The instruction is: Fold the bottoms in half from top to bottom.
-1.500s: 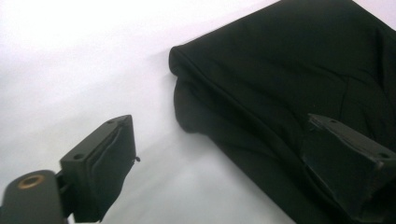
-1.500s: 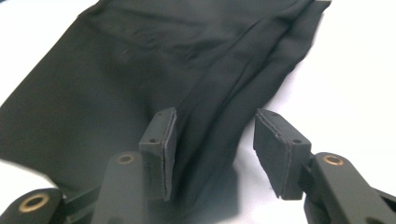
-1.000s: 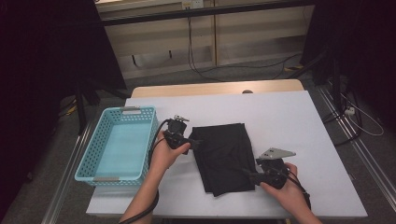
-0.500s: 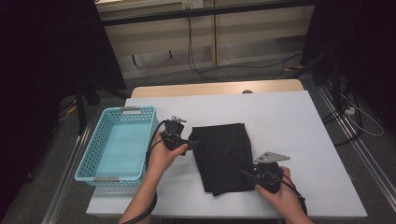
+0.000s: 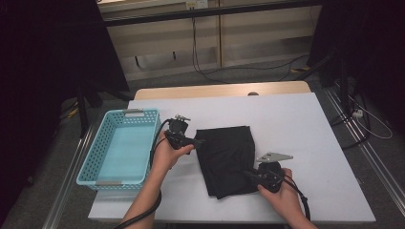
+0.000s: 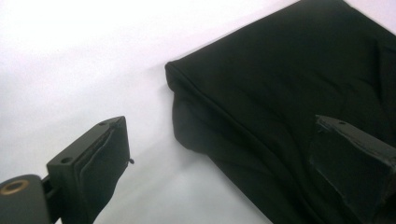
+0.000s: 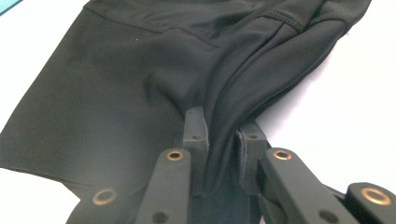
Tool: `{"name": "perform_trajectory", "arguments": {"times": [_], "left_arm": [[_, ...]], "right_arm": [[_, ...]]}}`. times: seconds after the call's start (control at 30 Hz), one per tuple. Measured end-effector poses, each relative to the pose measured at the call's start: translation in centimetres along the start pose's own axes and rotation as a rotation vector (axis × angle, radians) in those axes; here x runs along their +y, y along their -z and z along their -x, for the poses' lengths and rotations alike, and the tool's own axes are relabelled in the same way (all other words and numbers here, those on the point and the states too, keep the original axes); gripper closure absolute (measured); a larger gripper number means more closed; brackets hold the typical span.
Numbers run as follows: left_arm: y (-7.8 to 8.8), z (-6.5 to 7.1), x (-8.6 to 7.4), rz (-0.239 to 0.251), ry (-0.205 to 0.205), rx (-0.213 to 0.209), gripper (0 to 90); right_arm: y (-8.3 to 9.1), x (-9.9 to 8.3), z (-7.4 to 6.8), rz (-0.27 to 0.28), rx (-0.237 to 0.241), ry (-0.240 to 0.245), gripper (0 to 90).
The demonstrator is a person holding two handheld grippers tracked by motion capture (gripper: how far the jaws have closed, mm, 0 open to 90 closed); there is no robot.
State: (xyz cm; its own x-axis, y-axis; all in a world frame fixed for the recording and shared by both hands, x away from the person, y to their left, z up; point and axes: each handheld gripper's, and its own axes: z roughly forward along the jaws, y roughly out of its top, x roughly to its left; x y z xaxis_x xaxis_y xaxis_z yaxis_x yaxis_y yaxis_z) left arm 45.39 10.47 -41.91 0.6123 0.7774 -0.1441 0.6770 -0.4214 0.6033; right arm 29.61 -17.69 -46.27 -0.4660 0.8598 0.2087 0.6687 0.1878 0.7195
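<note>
A folded black cloth [image 5: 227, 157] lies on the white table [image 5: 305, 129], near its middle. My left gripper [image 5: 197, 141] stands open at the cloth's upper left corner; in the left gripper view its jaws are spread wide on either side of that corner of the cloth [image 6: 280, 93]. My right gripper [image 5: 249, 175] is at the cloth's lower right edge, shut on a pinched-up fold of the cloth [image 7: 224, 126] that runs between its two jaws.
A light blue perforated basket [image 5: 119, 145] stands at the table's left side, beside my left hand. The table's front edge runs just below my right hand. Cables and dark furniture lie on the floor beyond the table.
My right gripper has slid left onto the cloth's lower right edge and shut on a fold of it. The left gripper has barely moved.
</note>
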Motion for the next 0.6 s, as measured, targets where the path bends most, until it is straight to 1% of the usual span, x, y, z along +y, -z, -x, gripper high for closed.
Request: {"name": "perform_trajectory", "arguments": {"times": [0.03, 0.1, 0.17, 0.2, 0.27, 0.33, 0.4, 0.43, 0.5, 0.57, 0.6], "left_arm": [[-0.2, -0.2, 0.1, -0.019, 0.006, -0.003, 5.9], [-0.6, -0.4, 0.4, -0.030, 0.007, 0.004, 6.0], [-0.9, -0.6, 0.7, -0.033, 0.015, 0.025, 6.2], [-1.0, -0.6, 0.8, -0.036, 0.019, 0.027, 6.2], [-1.4, -0.6, 0.9, -0.038, 0.014, 0.048, 6.3], [-1.9, -0.6, 1.0, -0.039, 0.025, 0.063, 7.0], [-2.2, -0.6, 1.0, -0.035, 0.025, 0.061, 7.1], [-2.5, -0.6, 1.0, -0.041, 0.034, 0.062, 7.3], [-2.9, -0.6, 0.9, -0.068, 0.011, 0.098, 8.2], [-3.4, -0.7, 0.7, -0.062, 0.022, 0.092, 8.9], [-3.6, -0.6, 0.5, -0.069, 0.039, 0.072, 11.8]], "right_arm": [[0.0, 0.0, 0.1, 0.004, 0.002, -0.003, 78.7], [0.0, 0.0, 0.1, 0.005, 0.008, -0.001, 78.9], [0.0, 0.0, 0.2, 0.006, 0.011, 0.003, 79.0], [0.0, 0.0, 0.1, 0.008, 0.009, 0.008, 79.0], [0.0, -0.1, 0.1, 0.011, 0.008, 0.013, 79.0], [0.1, -0.1, 0.0, 0.016, 0.005, 0.019, 79.0], [0.1, -0.2, 0.0, 0.019, 0.003, 0.023, 79.1], [0.1, -0.2, 0.0, 0.020, 0.002, 0.025, 79.1], [0.1, -0.3, 0.0, 0.023, 0.005, 0.023, 79.0], [0.1, -0.3, 0.1, 0.024, 0.008, 0.018, 78.9], [0.1, -0.2, 0.1, 0.023, 0.008, 0.019, 78.9]]}}
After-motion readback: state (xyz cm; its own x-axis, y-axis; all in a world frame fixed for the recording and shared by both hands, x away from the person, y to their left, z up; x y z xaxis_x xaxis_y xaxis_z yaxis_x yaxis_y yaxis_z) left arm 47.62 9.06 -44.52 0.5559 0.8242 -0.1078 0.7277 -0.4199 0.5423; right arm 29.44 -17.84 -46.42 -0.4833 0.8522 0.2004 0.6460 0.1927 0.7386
